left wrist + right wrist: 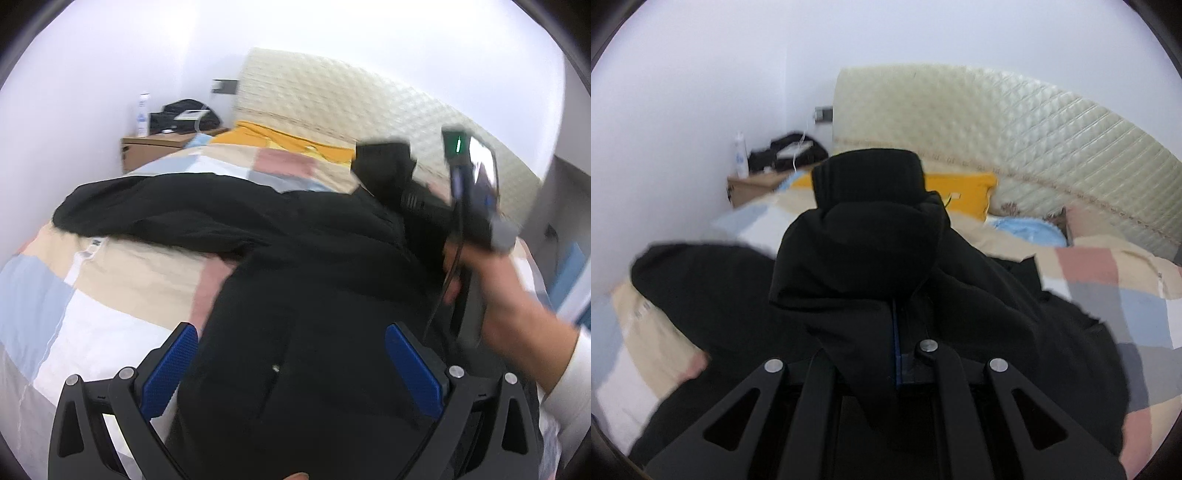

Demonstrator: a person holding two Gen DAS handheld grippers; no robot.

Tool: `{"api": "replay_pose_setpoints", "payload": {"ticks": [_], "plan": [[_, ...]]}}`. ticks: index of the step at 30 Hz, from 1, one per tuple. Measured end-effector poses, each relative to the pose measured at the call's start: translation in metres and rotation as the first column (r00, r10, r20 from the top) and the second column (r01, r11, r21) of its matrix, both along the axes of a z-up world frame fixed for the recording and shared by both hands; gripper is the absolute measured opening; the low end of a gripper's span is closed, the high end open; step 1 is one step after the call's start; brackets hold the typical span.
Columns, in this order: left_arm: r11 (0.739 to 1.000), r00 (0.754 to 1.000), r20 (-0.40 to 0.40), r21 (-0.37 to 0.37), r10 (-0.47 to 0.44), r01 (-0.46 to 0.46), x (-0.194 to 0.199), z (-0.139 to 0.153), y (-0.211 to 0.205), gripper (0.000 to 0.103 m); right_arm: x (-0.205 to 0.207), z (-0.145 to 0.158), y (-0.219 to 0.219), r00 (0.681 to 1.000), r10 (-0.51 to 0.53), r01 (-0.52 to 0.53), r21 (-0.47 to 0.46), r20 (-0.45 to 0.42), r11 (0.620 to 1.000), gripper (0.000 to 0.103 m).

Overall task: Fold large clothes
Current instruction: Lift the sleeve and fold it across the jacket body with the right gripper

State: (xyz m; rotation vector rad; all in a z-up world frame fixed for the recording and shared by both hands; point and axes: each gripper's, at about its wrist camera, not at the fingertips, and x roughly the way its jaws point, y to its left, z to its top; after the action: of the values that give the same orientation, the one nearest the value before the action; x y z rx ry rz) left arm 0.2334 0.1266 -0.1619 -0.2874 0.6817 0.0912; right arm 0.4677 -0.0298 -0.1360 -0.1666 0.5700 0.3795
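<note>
- A large black garment [295, 258] lies spread over the bed [122, 280], on a patchwork cover [1108, 280] of beige, pale blue, pink and white squares.
- In the left wrist view one long part of the garment, likely a sleeve [155, 206], stretches to the left across the cover, while the main body fills the lower middle of the frame.
- The left gripper [295, 376] hangs just above the body of the garment, its jaws spread wide; the blue pads [413, 369] on either side have cloth showing between them but do not press it.
- The right gripper [890, 347] has its jaws pressed together, pinching a fold of the black garment; a thin strip of blue pad shows beside the cloth.
- From that pinch the cloth rises in a bunched hump [864, 236], with a ribbed band at the top, and blocks the middle of the right wrist view.
- In the left wrist view the right hand [506, 295] grips its tool at the right edge, a white cuff at the wrist; this part is blurred.
- A yellow pillow [964, 192] lies at the head of the bed, against a cream quilted headboard [1015, 133].
- A wooden nightstand [155, 147] in the far left corner carries a white bottle [142, 114] and a dark bag [188, 112].
</note>
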Motion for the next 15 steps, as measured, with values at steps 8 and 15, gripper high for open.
{"api": "replay_pose_setpoints", "payload": {"ticks": [8,15], "plan": [[1.000,1.000,-0.025,0.027,0.014,-0.013,0.008,-0.011,0.000,0.103,0.018,-0.096,0.040,0.983,0.003,-0.029,-0.143,-0.181,0.989,0.006],[0.999,1.000,-0.022,0.033,-0.005,0.005,0.007,-0.008,-0.004,0.103,0.016,-0.086,0.037,0.981,0.005,-0.030,-0.128,-0.192,0.991,0.009]]}}
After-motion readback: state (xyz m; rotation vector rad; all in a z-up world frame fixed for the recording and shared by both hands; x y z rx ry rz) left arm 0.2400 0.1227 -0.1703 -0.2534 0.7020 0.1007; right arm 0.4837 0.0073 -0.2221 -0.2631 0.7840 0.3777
